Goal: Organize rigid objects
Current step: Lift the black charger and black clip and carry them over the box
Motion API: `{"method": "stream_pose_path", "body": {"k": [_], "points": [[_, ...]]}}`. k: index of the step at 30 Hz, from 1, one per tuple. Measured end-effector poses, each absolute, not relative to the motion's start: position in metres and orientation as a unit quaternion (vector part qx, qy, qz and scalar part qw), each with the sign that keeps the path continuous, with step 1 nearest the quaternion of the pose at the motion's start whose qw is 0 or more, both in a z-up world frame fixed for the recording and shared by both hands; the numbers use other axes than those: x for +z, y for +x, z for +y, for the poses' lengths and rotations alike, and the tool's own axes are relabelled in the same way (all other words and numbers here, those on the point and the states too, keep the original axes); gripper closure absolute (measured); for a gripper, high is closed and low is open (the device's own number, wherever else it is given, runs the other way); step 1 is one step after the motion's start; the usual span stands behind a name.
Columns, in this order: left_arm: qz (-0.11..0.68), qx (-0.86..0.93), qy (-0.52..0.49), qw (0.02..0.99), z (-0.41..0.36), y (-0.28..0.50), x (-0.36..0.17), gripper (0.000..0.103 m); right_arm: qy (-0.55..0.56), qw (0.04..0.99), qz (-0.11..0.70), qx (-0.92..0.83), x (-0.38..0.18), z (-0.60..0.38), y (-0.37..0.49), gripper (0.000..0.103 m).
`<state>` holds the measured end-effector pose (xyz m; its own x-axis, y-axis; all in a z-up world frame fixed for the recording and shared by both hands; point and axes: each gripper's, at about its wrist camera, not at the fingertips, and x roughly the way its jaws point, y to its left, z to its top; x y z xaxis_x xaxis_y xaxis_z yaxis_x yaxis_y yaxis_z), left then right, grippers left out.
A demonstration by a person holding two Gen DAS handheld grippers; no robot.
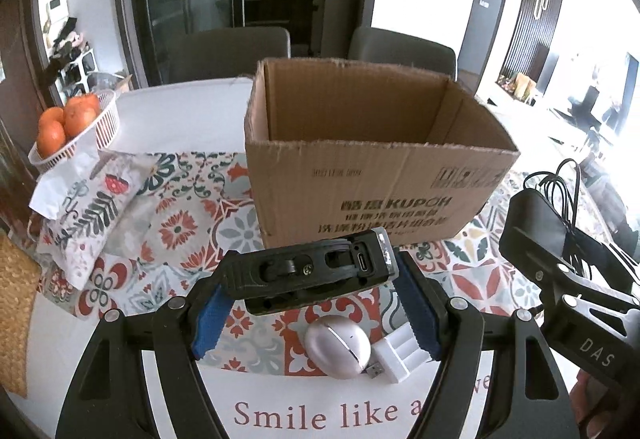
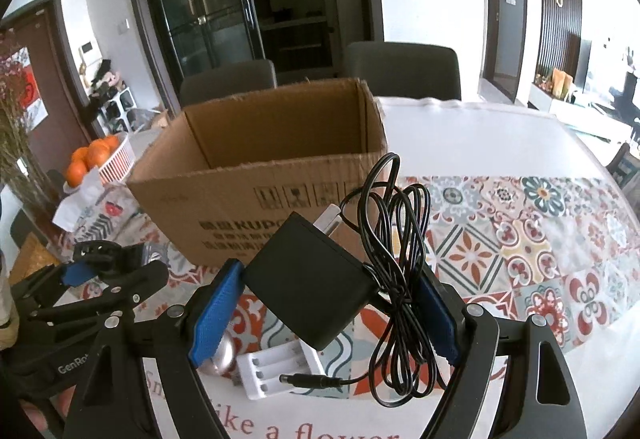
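- The black device [image 1: 316, 271], a flat block with a USB-C port on its end, sits crosswise between the blue pads [image 1: 210, 319] of the left gripper [image 1: 316, 303]; both pads press on its ends, so the tongs are clamped on it, lifted clear of the table.
- The black power adapter [image 2: 308, 287] is clamped the same way in the right gripper [image 2: 324, 303], its metal prongs pointing to 12 o'clock and its bundled cable [image 2: 400, 267] looping up and hanging down at 3 o'clock of the body, the barrel plug [image 2: 308, 379] dangling below.
- The open cardboard box [image 1: 360, 175] stands at 12 o'clock of both held things, upright; what can be seen of its inside holds nothing.
- On the patterned tablecloth [image 1: 180, 227] under the grippers lie a pearly egg-shaped case [image 1: 336, 347] and, touching it at 3 o'clock, a white battery charger [image 1: 400, 355].
- At 10 o'clock of the box, near the table's edge, a white basket [image 1: 102, 127] holds oranges [image 1: 64, 123], with a patterned pouch [image 1: 92, 215] just below it.
- Two grey chairs [image 1: 232, 51] stand behind the table.
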<state>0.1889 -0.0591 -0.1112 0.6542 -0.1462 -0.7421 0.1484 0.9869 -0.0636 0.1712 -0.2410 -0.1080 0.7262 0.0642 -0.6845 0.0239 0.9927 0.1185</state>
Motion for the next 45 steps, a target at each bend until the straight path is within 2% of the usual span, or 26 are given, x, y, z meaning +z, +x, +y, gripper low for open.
{"method": "stream_pose_path", "body": {"k": [26, 45], "points": [[0.348, -0.096, 0.004, 0.933, -0.05, 0.198, -0.04, 0.028, 0.077, 0.945, 0.318, 0.027, -0.04, -0.229, 0.187, 0.021], [0.357, -0.111, 0.018, 0.927, -0.06, 0.27, -0.015, 0.028, 0.098, 0.936, 0.336, 0.038, -0.018, -0.238, 0.264, 0.021]]}}
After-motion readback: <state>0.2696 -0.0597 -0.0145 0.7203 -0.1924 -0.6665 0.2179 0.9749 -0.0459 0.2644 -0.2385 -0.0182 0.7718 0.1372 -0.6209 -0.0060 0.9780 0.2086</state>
